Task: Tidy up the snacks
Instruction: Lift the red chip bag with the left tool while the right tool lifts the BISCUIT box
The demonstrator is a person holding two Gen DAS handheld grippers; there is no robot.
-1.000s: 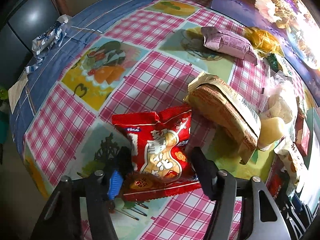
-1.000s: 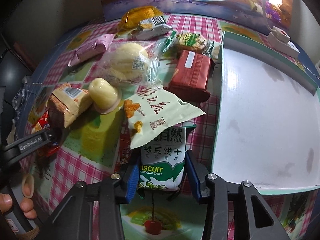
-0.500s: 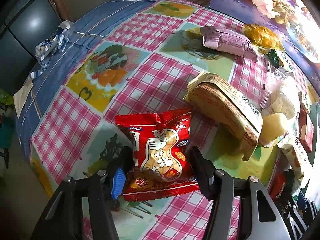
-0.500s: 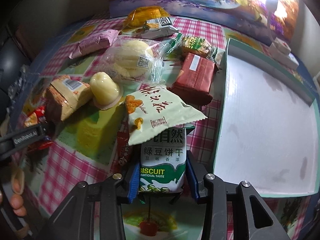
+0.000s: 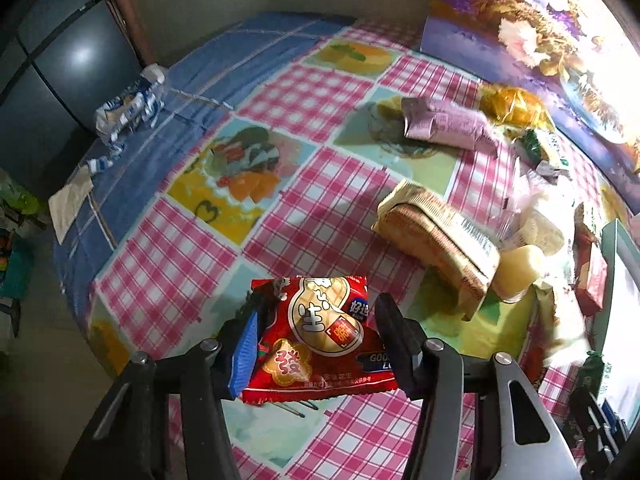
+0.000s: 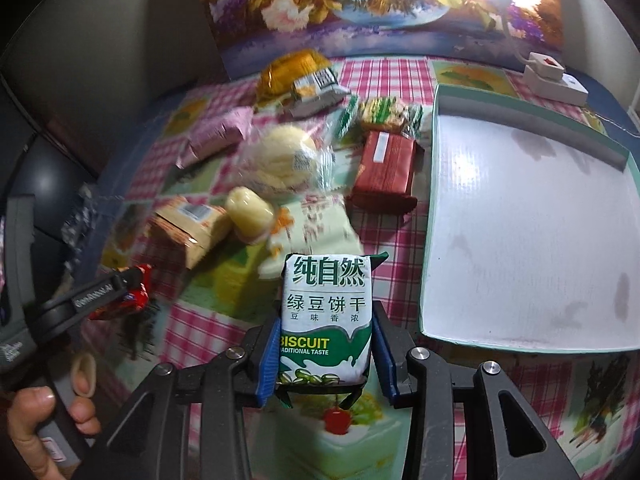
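My left gripper (image 5: 320, 312) holds a red peanut packet (image 5: 320, 344) just above the checked tablecloth. Its jaws are closing and the pads press the packet's sides. My right gripper (image 6: 326, 320) is shut on a green-and-white biscuit pack (image 6: 325, 280), which stands upright and clear of the cloth. A white tray with a teal rim (image 6: 520, 220) lies to the right of that pack, with nothing in it. In the right wrist view the left gripper (image 6: 120, 284) shows at the left edge with the red packet (image 6: 134, 300).
Loose snacks lie between the grippers: a tan cracker pack (image 5: 436, 240), a jelly cup (image 5: 516, 272), a pink pack (image 5: 444, 124), a bagged bun (image 6: 284, 156), a brown-red pack (image 6: 386, 164) and a blurred pale green bag (image 6: 316, 232). A white power strip (image 6: 556, 80) sits behind the tray.
Both grippers have risen with their packs. The left jaws have narrowed onto the red packet. The pale green bag that lay across the biscuit pack has slipped off.
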